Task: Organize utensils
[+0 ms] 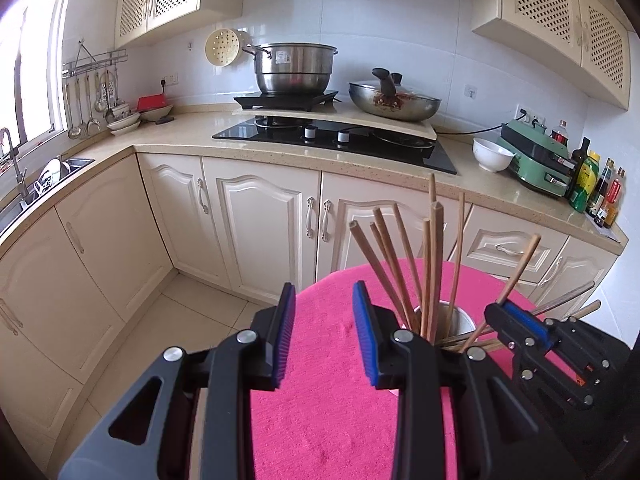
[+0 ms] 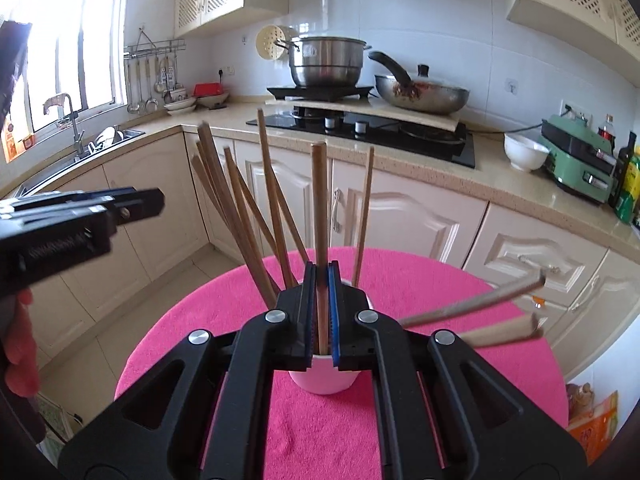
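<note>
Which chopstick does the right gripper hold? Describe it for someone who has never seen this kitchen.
On the pink-covered table stands a white cup of wooden chopsticks. The held chopstick rises upright at the cup's middle, clamped between the right gripper's blue pads; its neighbours lean outward, ungripped.

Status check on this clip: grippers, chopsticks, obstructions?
Right hand-held gripper shut on one chopstick over white cup. Left hand-held gripper open, empty. Nothing obstructing.

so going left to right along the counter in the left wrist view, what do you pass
sink → stacked bowls → steel pot → lidded wok → white bowl → green appliance → bottles
</note>
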The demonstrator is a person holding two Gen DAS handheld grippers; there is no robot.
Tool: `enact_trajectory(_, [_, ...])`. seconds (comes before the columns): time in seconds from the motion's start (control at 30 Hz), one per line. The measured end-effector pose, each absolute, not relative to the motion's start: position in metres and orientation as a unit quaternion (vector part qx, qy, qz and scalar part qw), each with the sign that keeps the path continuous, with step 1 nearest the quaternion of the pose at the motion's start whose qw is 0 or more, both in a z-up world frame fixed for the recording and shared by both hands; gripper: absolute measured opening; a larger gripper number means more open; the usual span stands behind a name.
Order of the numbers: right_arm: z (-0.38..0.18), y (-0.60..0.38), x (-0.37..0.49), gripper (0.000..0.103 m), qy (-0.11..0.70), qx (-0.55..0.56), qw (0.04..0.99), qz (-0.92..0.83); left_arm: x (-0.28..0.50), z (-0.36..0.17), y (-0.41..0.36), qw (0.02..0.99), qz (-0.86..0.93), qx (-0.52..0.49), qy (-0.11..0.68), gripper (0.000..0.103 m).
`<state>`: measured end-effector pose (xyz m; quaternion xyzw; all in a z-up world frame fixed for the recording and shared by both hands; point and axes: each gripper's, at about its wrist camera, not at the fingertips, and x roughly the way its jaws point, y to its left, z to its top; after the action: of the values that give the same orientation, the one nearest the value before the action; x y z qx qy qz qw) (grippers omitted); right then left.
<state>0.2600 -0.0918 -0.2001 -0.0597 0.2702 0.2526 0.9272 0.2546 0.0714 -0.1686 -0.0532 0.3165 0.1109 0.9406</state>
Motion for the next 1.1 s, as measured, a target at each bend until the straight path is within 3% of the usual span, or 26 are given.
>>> enact_trajectory(0.17, [-0.209, -0.097, 0.258, 0.007, 0.280, -0.045, 0.929, 0.239, 0.251, -0.164, 0.069, 0.940, 0.112, -0.050, 0.319, 0.030])
enact_trajectory(0.4, [-0.188, -0.109, 0.242, 0.011, 0.271, 0.000, 0.935, 0.228, 0.230, -0.147, 0.065, 0.946, 0.100, -0.045, 0.306, 0.038])
enact_trajectory(0.43, [-0.184, -0.110, 0.239, 0.021, 0.268, 0.002, 0.937, 0.226, 0.226, -0.144, 0.064, 0.947, 0.098, -0.044, 0.304, 0.038])
enact_trajectory(0.47, [-0.179, -0.112, 0.232, 0.041, 0.262, 0.003, 0.939, 0.223, 0.221, -0.141, 0.063, 0.948, 0.096, -0.042, 0.300, 0.038])
enact_trajectory(0.5, [-0.174, -0.113, 0.226, 0.053, 0.255, 0.004, 0.942, 0.219, 0.216, -0.138, 0.062, 0.949, 0.094, -0.042, 0.298, 0.039])
enact_trajectory(0.53, [-0.168, -0.115, 0.218, 0.057, 0.243, 0.001, 0.946, 0.213, 0.212, -0.135, 0.061, 0.950, 0.092, -0.042, 0.296, 0.039])
enact_trajectory(0.8, [-0.115, -0.132, 0.165, 0.057, 0.207, 0.016, 0.961, 0.183, 0.163, -0.101, 0.053, 0.961, 0.071, -0.028, 0.267, 0.041])
enact_trajectory(1.1, [-0.059, -0.140, 0.095, 0.064, 0.190, 0.030, 0.969, 0.154, 0.102, -0.057, 0.047, 0.969, 0.057, -0.012, 0.239, 0.041])
